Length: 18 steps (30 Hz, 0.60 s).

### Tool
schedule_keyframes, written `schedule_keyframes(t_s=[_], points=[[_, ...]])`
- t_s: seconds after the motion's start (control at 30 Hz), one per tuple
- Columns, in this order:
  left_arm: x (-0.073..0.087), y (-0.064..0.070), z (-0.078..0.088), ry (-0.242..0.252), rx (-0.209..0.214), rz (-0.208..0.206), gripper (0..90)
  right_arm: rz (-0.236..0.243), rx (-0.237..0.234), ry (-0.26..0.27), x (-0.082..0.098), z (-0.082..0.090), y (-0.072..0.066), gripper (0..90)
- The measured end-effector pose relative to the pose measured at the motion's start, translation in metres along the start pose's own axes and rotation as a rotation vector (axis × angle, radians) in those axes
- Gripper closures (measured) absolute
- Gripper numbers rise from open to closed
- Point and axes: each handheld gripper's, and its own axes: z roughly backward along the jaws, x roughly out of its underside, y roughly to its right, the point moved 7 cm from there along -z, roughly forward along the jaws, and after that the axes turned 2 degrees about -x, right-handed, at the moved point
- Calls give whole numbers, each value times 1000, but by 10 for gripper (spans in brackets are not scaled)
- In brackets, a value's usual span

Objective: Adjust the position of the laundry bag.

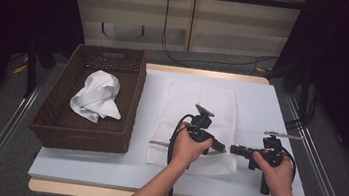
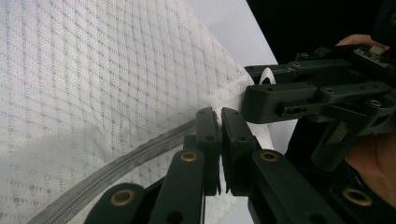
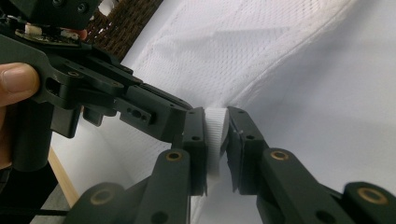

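A white waffle-weave towel (image 1: 201, 106) lies spread on the white table (image 1: 262, 109), with its near right corner lifted. My left gripper (image 1: 222, 147) is shut on that corner; in the left gripper view its jaws (image 2: 219, 114) pinch the fabric (image 2: 116, 70) just above a grey hem stripe (image 2: 116, 163). My right gripper (image 1: 234, 148) meets it tip to tip from the right. In the right gripper view a fold of the towel (image 3: 261, 46) is squeezed between the right gripper's (image 3: 215, 116) two pads. The left gripper (image 3: 187, 109) touches in from the left there.
A brown wicker basket (image 1: 134, 98) stands at the table's left, holding a crumpled white cloth (image 1: 97, 96). Bare table runs along the towel's right side and near edge. Dark metal frame rails and cables flank the table.
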Motion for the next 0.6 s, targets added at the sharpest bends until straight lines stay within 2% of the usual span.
schedule_keyframes(t_s=[0.03, 0.17, 0.3, 0.37, 0.4, 0.53, 0.57, 0.6], points=[[0, -1, 0, -1, 0, -12, 866, -1, 1, -2, 0, 0, 0, 790], [0, 1, -1, 8, 8, 2, 866, -1, 4, -11, 1, 0, 0, 820], [1, 0, -1, 7, 16, -3, 861, -4, -1, -17, 1, 1, -1, 848], [1, -1, 0, 11, 10, 5, 831, -8, -9, -25, 2, 0, -3, 850], [1, -3, 0, 11, -8, -4, 810, -8, -11, -23, 2, 0, -4, 850], [3, -5, -2, 13, -13, 6, 804, -10, -16, -13, 1, 0, -5, 850], [5, -3, -4, 17, 9, 11, 804, -3, -9, -7, 0, 1, -6, 850], [5, -3, -4, 17, 9, 11, 803, -3, -9, -7, 0, 1, -6, 850]])
